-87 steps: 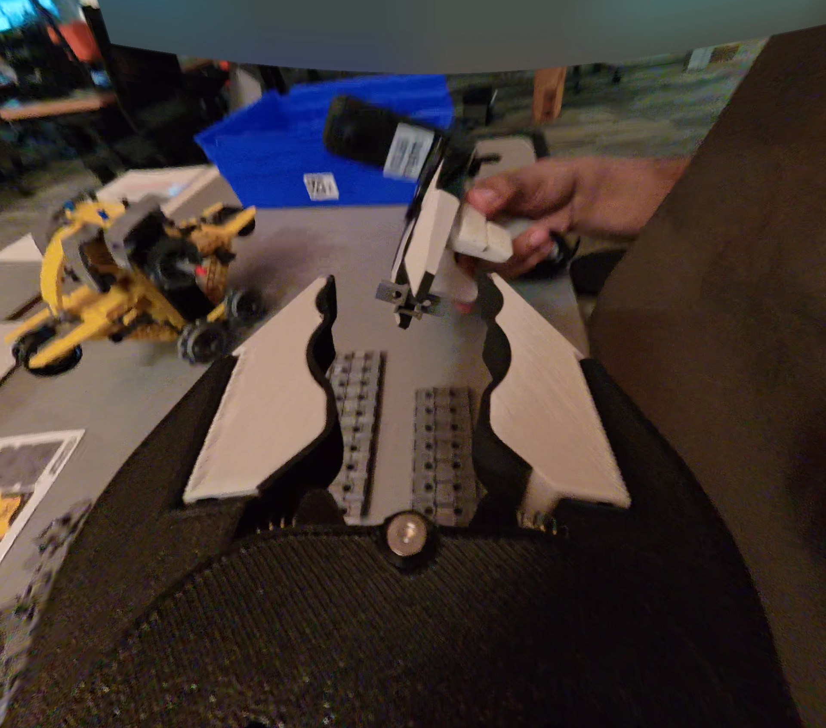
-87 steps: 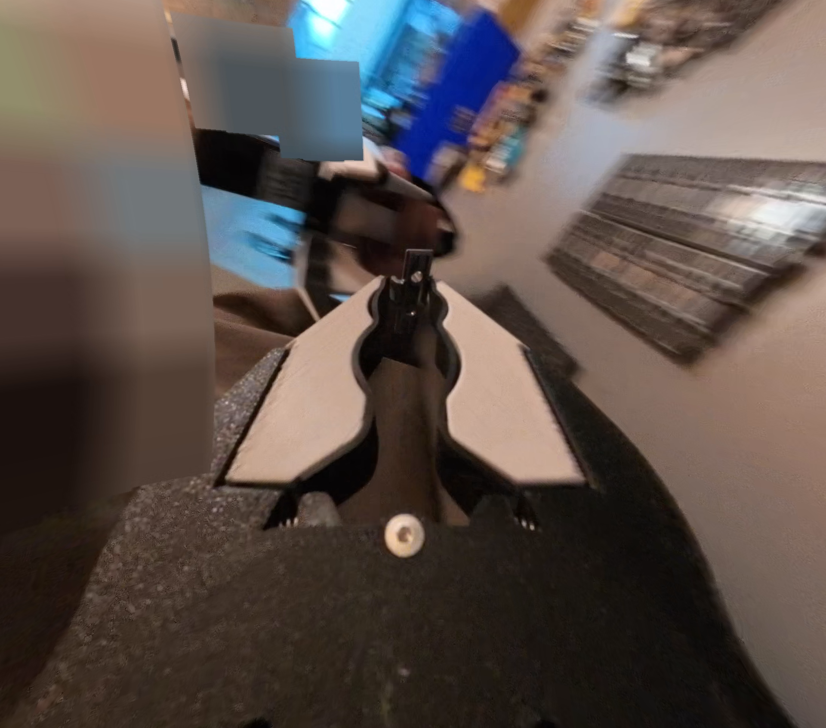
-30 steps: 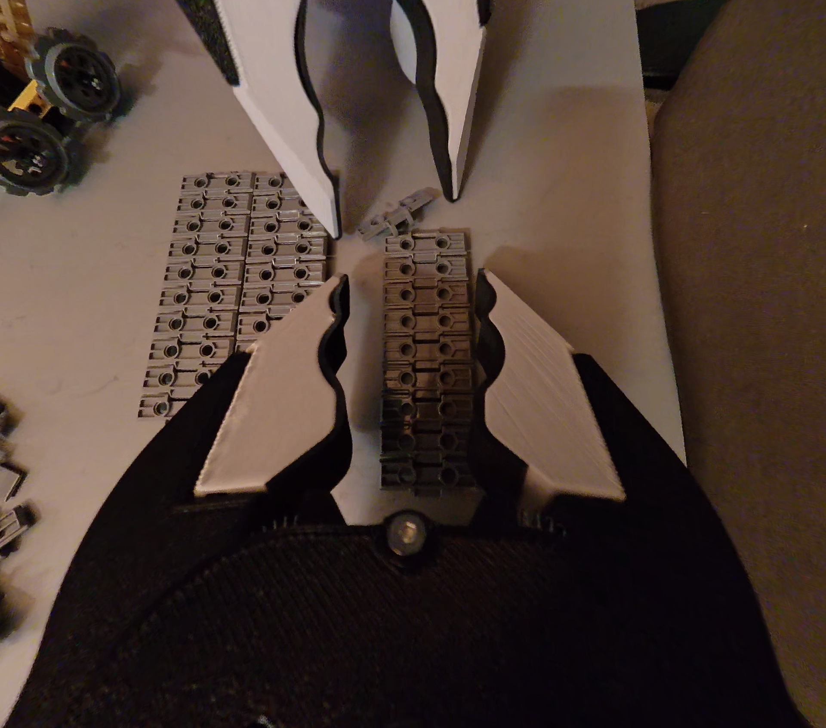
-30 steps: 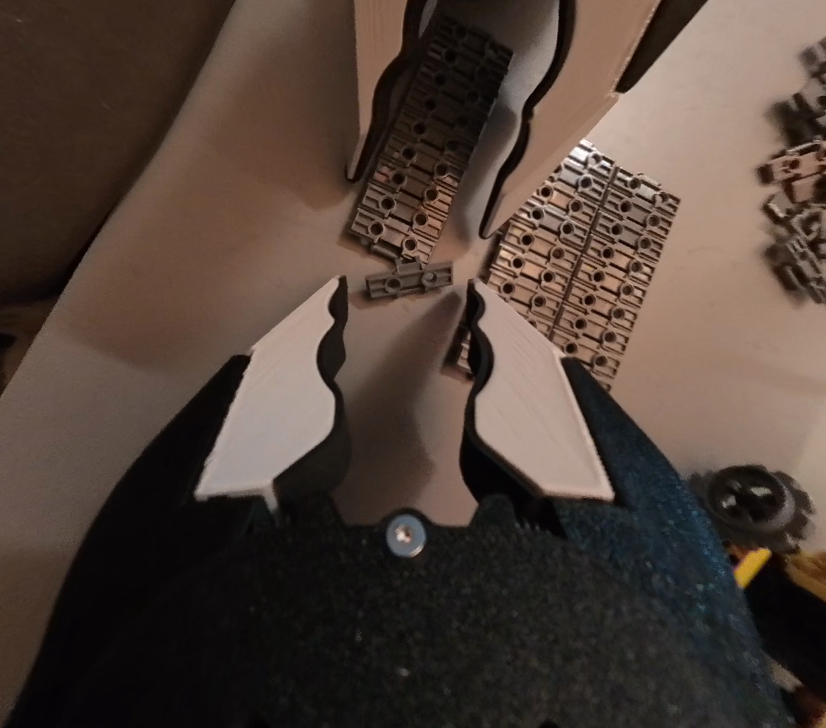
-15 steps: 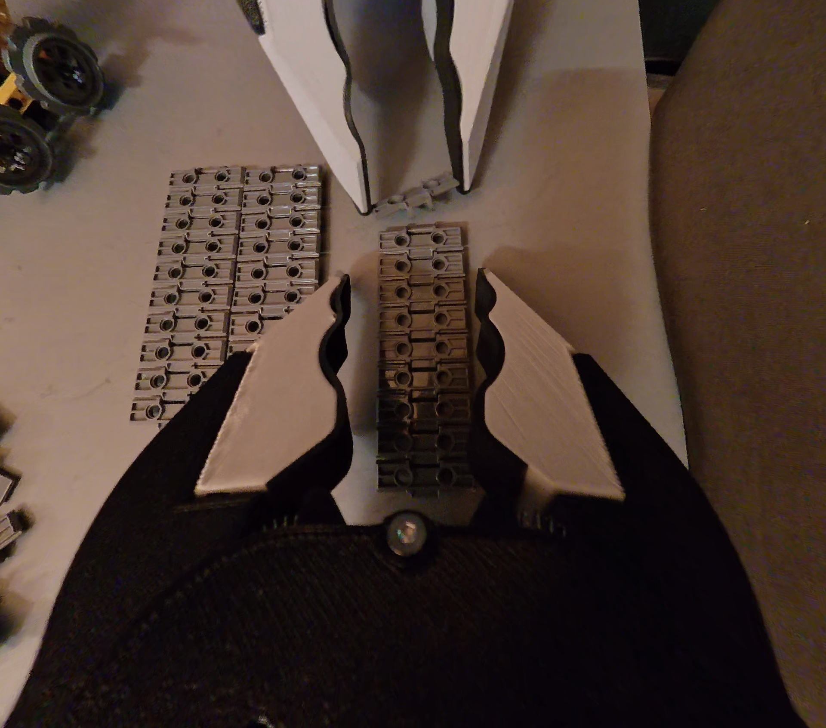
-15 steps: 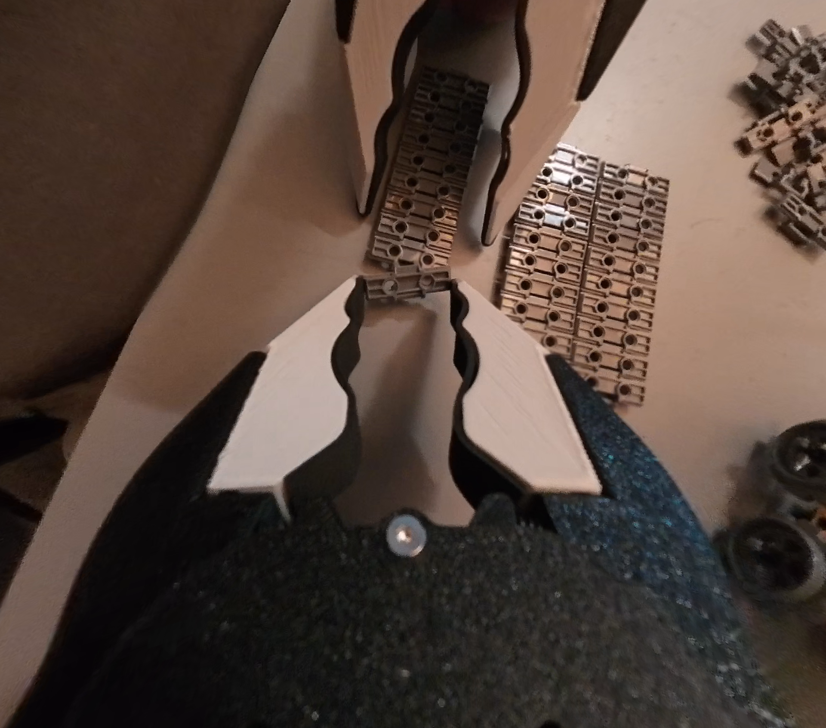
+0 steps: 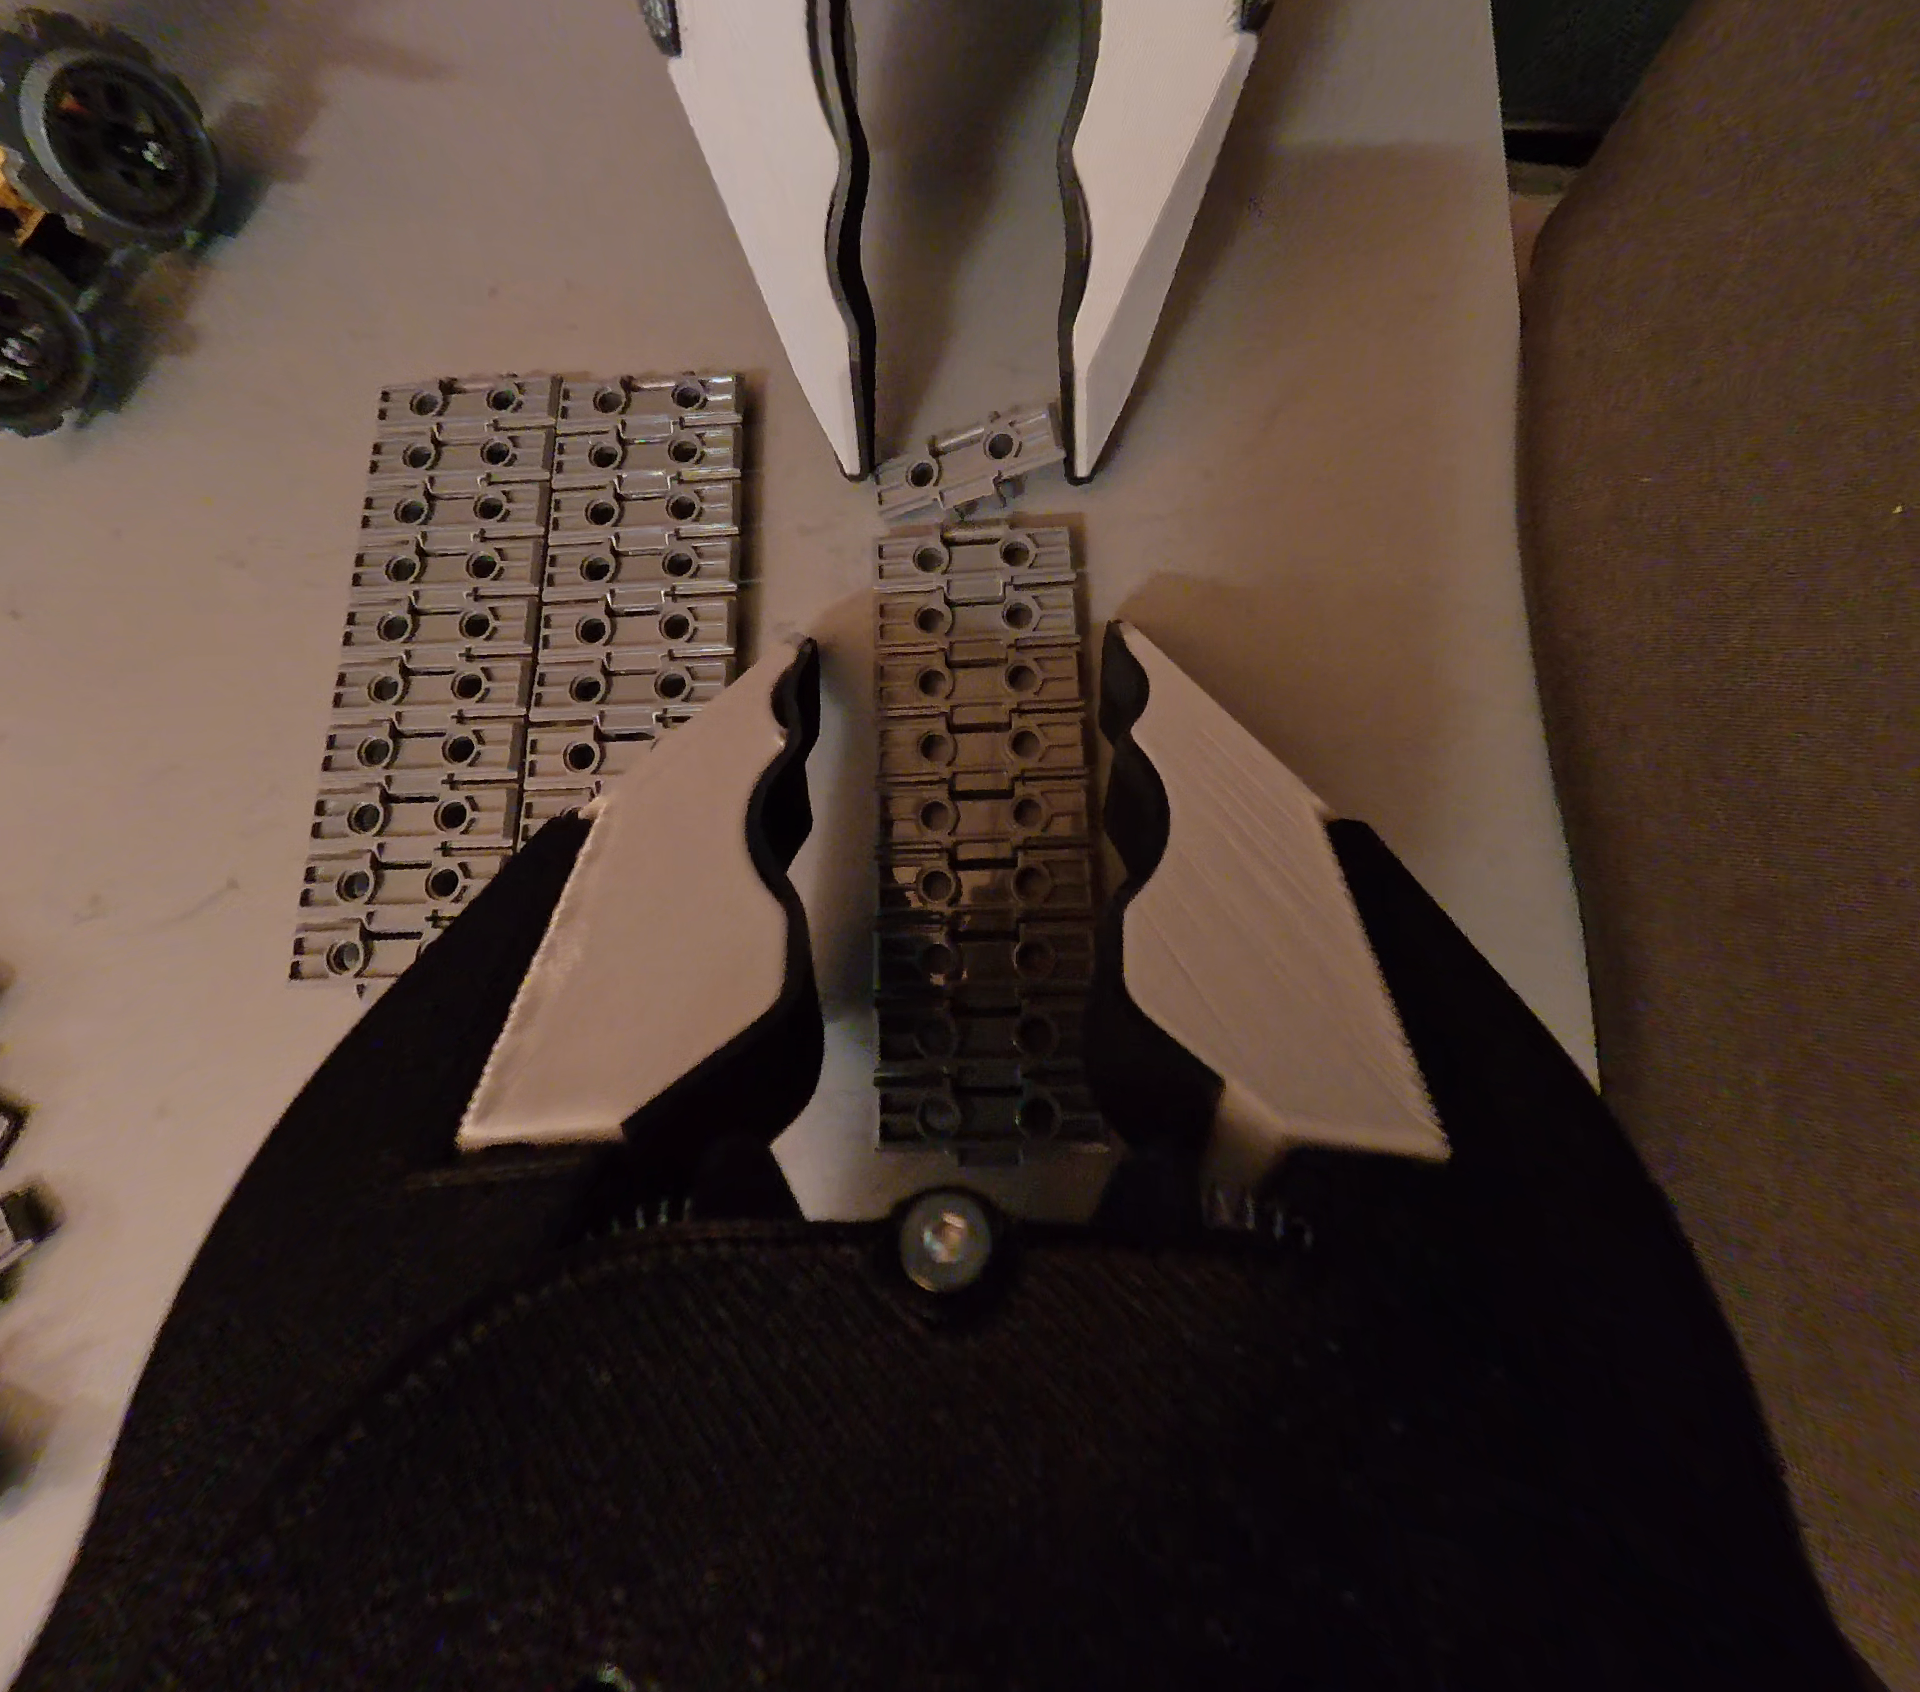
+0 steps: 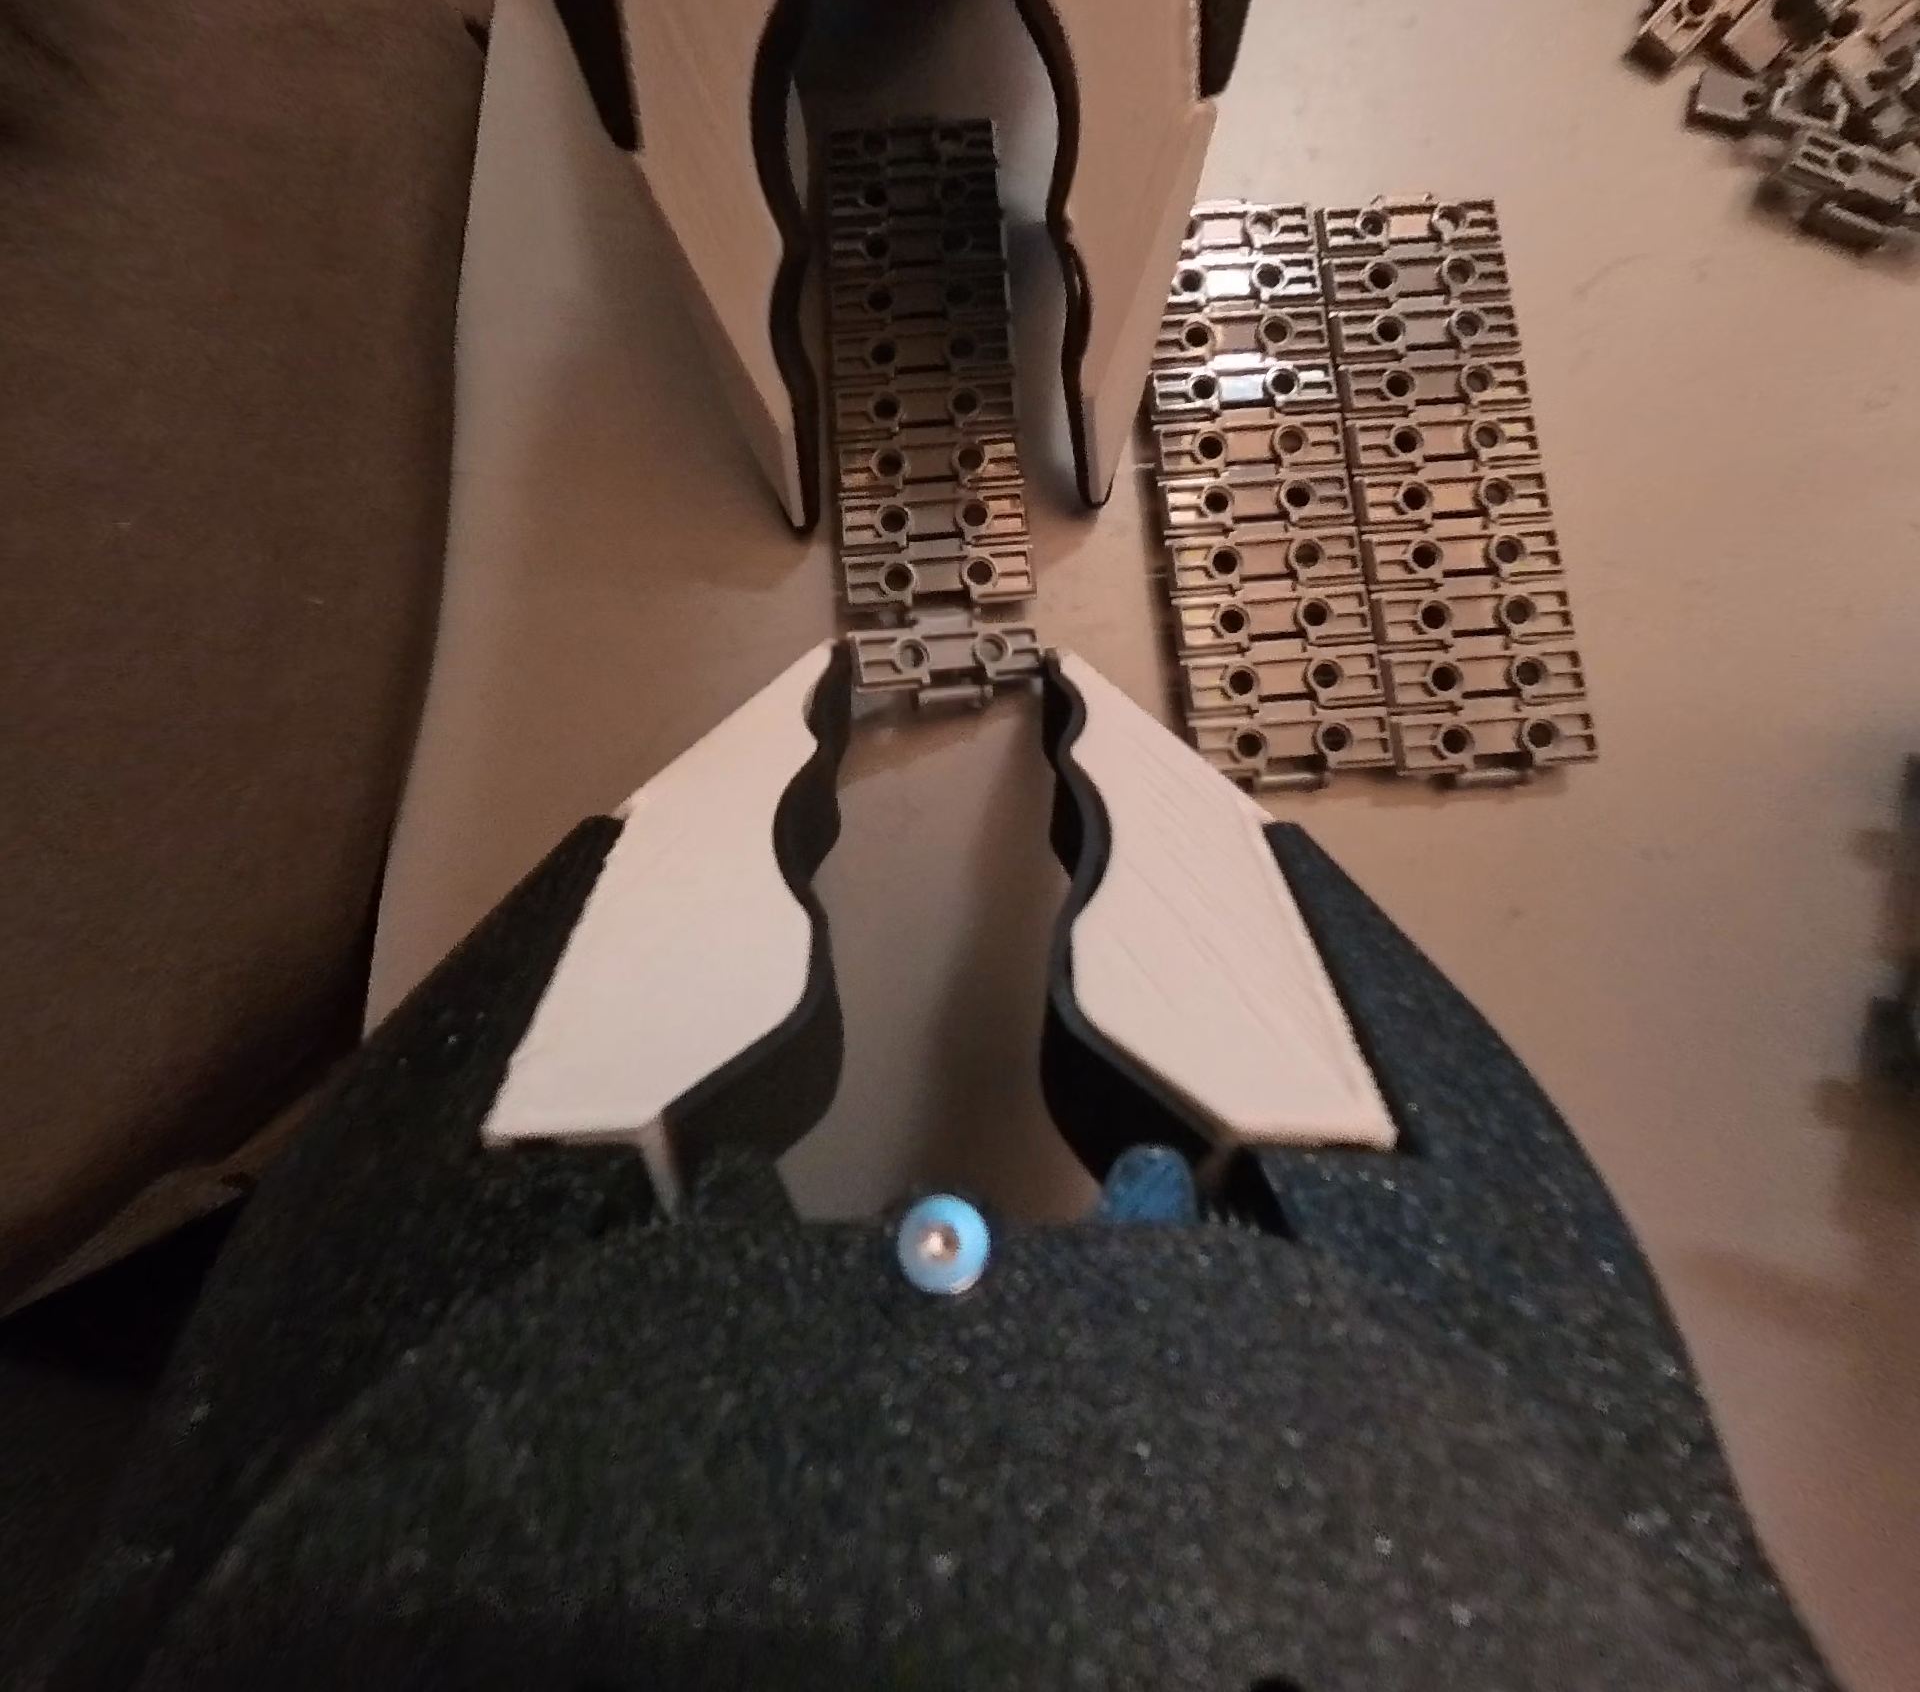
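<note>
The tongs (image 7: 961,655) had white fingers edged in black on a black ribbed body. The track strip (image 7: 977,842) and the double mat (image 7: 530,655) were grey, dotted with round holes. The surface (image 7: 260,240) was pale beige. The wheels (image 7: 104,136) were black with grey rims.

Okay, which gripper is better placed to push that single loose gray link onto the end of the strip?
Probably right. The right gripper already brackets the loose link between its fingers, just short of the strip. The left gripper straddles that strip farther back.

Both grippers (image 7: 961,655) (image 8: 945,671) point tip-to-tip, jaws parted.
</note>
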A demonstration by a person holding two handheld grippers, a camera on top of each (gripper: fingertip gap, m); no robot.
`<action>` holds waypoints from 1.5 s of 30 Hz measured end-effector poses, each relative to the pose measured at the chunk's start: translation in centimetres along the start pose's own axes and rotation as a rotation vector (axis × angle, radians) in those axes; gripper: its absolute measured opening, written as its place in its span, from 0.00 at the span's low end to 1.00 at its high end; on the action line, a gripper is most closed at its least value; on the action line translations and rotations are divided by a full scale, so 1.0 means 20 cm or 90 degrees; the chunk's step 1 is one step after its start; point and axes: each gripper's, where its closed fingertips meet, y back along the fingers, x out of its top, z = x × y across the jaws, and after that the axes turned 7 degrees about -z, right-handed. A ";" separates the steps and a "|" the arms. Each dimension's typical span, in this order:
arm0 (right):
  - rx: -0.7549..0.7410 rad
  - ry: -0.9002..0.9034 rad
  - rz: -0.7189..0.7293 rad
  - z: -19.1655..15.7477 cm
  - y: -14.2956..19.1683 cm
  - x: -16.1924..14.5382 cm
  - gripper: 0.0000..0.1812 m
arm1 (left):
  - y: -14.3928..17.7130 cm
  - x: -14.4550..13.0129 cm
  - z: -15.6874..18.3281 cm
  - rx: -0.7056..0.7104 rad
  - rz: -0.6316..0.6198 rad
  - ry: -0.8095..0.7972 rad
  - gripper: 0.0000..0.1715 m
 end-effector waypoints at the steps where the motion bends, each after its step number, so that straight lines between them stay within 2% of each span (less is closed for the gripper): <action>1: -0.004 0.000 0.010 0.00 0.00 0.01 0.20 | 0.00 0.00 0.00 -0.001 -0.001 0.001 0.31; 2: -0.008 -0.001 0.019 0.00 0.01 0.02 0.20 | 0.00 0.00 0.00 -0.003 -0.001 0.003 0.31; 4: -0.013 0.004 0.032 -0.01 0.01 0.03 0.10 | 0.00 0.00 0.00 -0.005 -0.002 0.004 0.31; 5: -0.022 0.009 0.036 0.00 0.00 0.04 0.09 | 0.00 0.00 0.00 -0.005 -0.002 0.004 0.31; 10: -0.031 0.021 0.021 -0.02 0.00 0.03 0.16 | 0.00 0.00 0.00 -0.007 -0.002 0.006 0.31; 17: -0.057 0.035 0.023 0.02 0.04 0.03 0.18 | 0.00 0.00 0.00 -0.004 -0.002 0.005 0.32; 21: -0.071 0.087 0.006 0.04 0.03 0.02 0.21 | -0.02 0.02 -0.01 0.000 -0.002 0.011 0.32; 28: -0.015 0.163 -0.013 0.03 0.02 0.03 0.26 | -0.02 0.03 -0.02 -0.002 -0.003 0.026 0.28; 37: 0.034 0.198 -0.054 0.01 -0.03 0.00 0.26 | -0.02 0.03 0.02 -0.025 -0.002 0.006 0.28; 42: 0.039 0.169 -0.067 0.00 -0.03 0.00 0.19 | -0.02 0.03 0.02 -0.025 -0.001 0.007 0.28; 45: 0.014 0.150 -0.071 -0.02 -0.01 -0.02 0.23 | 0.00 0.01 0.05 -0.043 0.003 -0.017 0.33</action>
